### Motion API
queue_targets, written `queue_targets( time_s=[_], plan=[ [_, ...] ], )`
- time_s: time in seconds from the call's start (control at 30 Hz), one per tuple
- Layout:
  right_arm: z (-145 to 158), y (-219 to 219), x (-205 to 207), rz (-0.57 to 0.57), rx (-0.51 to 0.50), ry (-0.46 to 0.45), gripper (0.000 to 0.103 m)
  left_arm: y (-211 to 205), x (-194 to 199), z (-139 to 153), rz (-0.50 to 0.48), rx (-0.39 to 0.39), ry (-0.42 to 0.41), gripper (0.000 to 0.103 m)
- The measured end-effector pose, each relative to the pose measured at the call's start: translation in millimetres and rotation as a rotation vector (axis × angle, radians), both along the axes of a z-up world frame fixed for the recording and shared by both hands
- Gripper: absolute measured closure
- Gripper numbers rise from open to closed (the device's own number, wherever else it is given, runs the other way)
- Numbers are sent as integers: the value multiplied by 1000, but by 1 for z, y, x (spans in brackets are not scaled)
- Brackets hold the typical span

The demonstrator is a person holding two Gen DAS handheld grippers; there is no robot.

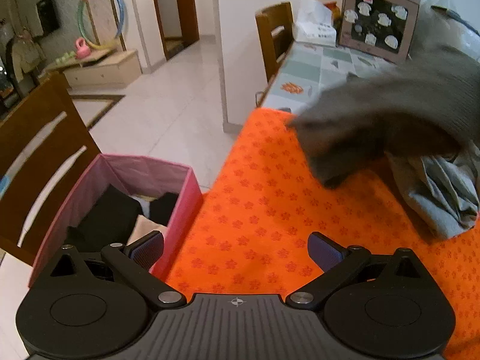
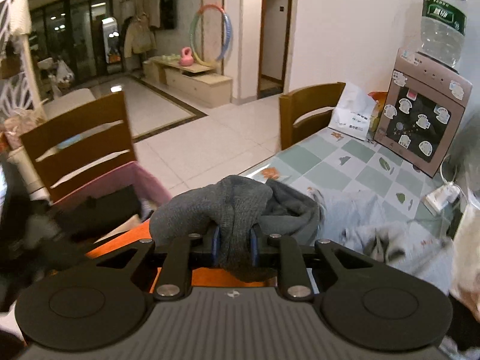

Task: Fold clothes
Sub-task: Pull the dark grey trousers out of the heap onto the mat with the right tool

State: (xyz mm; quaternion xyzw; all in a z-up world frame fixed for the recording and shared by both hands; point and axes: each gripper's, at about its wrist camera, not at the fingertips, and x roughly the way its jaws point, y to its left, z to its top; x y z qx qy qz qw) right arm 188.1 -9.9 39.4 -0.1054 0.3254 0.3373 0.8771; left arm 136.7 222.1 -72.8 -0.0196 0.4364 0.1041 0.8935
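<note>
A dark grey knitted garment [image 2: 237, 210] was bunched between the blue pads [image 2: 216, 241] of the right tool [image 2: 235, 247], which had closed tightly on a fold of it; the knit bulged above the fingers and a tail of it hung below them. That tool pointed forward and downward over the near edge of the tabletop [image 2: 327, 168]. In the left wrist view the same garment [image 1: 390, 120] appeared as a blurred grey mass lifted above the orange flower-print cloth [image 1: 264, 210] that covered the near part of the tabletop. A crumpled light grey garment [image 1: 444, 198] lay on the cloth just beneath and to the right of it. The left tool [image 1: 235, 250] was tilted down over the orange cloth, its fingers spread wide with nothing between them. Left of the cloth's edge stood a pink fabric bin [image 1: 168, 174] holding dark clothes, with a wooden chair [image 1: 39, 156] behind it
</note>
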Motion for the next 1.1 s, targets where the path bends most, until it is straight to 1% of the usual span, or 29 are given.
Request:
queue_targets(
  time_s=[0.1,0.2,0.33,0.47,0.6,0.73,0.87,0.93,0.97,1.0,1.1],
  plan=[
    [7,-24,-46,-9,12,47,80,1,-9,7,-15,12,-19,1],
    [5,-47,-89,-36,3,95,80,-2,-18,12,-44,25,-34,1],
    [-8,-83,-144,-126,-16,152,80,-11,-32,17,-94,41,-45,1],
    [-26,-125,-184,-259,-31,197,80,-24,-43,17,-149,45,-44,1],
    [-43,-168,-206,-389,-46,217,80,-41,-47,14,-211,45,-32,1],
    [-61,-206,-220,-496,-70,229,79,-57,-47,12,-278,44,-28,1],
    [-81,-233,-224,-590,-116,270,69,-72,-39,6,-356,53,-26,1],
    [-86,-242,-230,-636,-158,283,68,-79,-34,3,-400,48,-21,1],
    [-87,-245,-233,-658,-181,279,66,-82,-32,1,-421,44,-24,1],
    [-85,-247,-236,-682,-187,274,61,-85,-30,-1,-443,41,-27,1],
    [-78,-251,-244,-745,-157,258,49,-93,-21,-6,-494,54,-38,2]
  ],
)
